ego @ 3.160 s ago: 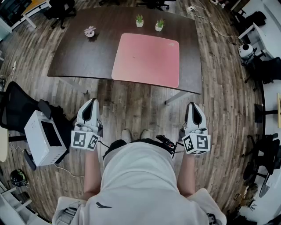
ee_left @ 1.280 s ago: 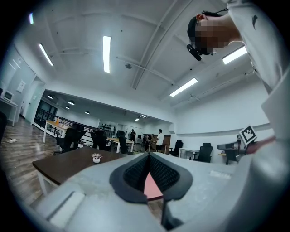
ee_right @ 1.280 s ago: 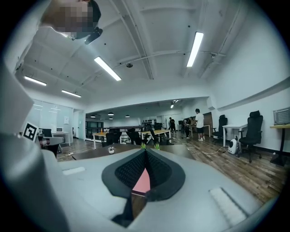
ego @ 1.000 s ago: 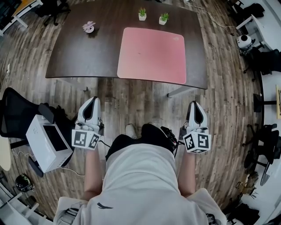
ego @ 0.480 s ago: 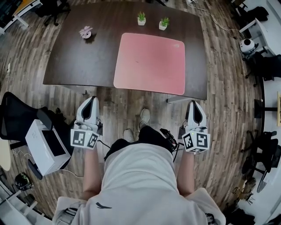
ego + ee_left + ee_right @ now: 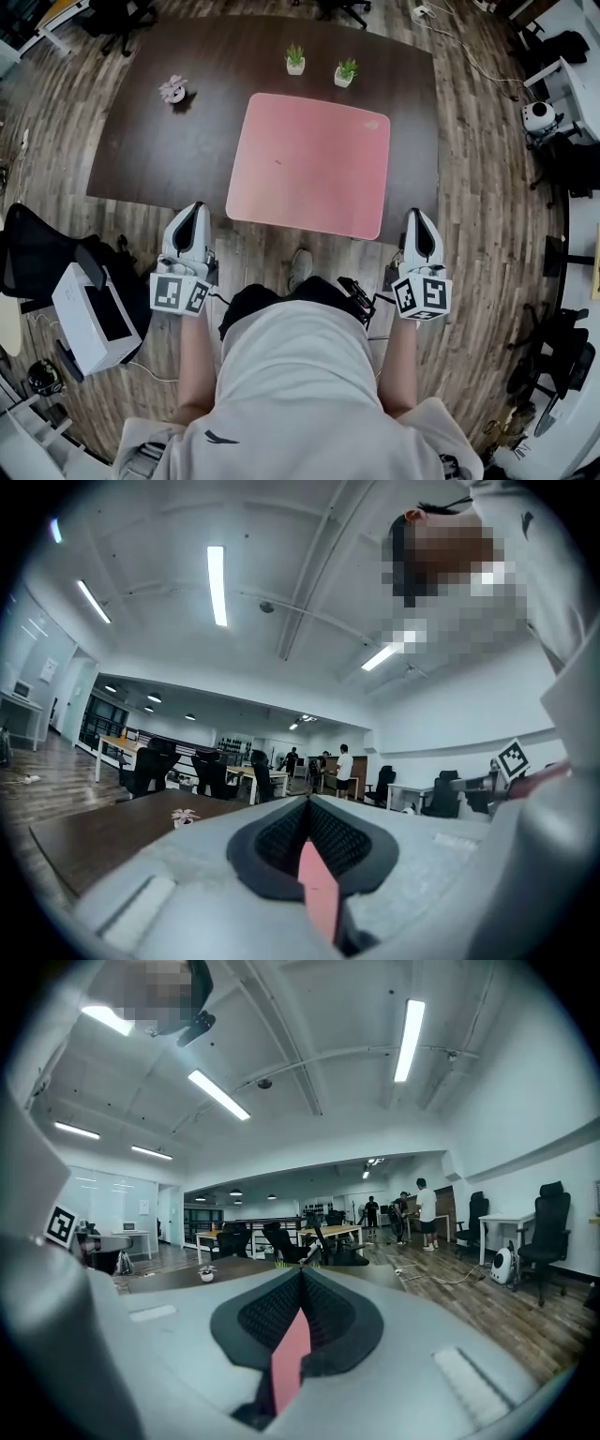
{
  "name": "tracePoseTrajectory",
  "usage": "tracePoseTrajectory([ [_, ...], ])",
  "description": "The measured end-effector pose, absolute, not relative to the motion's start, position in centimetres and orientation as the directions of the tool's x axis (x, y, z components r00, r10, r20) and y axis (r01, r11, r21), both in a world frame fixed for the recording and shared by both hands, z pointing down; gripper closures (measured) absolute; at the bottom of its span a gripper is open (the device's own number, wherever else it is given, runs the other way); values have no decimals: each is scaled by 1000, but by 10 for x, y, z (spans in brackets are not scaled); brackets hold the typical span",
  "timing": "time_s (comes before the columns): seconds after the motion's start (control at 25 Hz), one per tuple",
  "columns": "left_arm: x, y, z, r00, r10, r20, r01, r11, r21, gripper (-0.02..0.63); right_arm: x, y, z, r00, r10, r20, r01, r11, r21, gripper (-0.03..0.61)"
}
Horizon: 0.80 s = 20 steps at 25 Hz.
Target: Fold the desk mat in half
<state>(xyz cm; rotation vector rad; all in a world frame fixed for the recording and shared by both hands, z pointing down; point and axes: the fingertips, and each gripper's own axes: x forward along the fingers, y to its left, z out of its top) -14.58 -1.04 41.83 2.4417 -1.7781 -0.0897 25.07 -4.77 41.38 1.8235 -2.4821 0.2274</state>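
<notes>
Desk mat (image 6: 309, 164) untouched, left tongs (image 6: 196, 210), right tongs (image 6: 418, 216) both closed

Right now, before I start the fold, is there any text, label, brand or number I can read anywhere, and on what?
No words or numbers can be read anywhere.
On the cubes of the left gripper and right gripper: black-and-white square markers, patterns only.
On the person's shirt: a small dark logo, no letters.
On the desk mat: no print visible.
</notes>
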Motion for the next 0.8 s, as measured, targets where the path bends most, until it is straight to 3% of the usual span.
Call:
tracePoseTrajectory([
  [0.8, -175, -95, 426, 299, -953, 47, -948, -291, 128, 614, 241, -128, 423, -269, -949, 165, -963, 265, -48, 577],
])
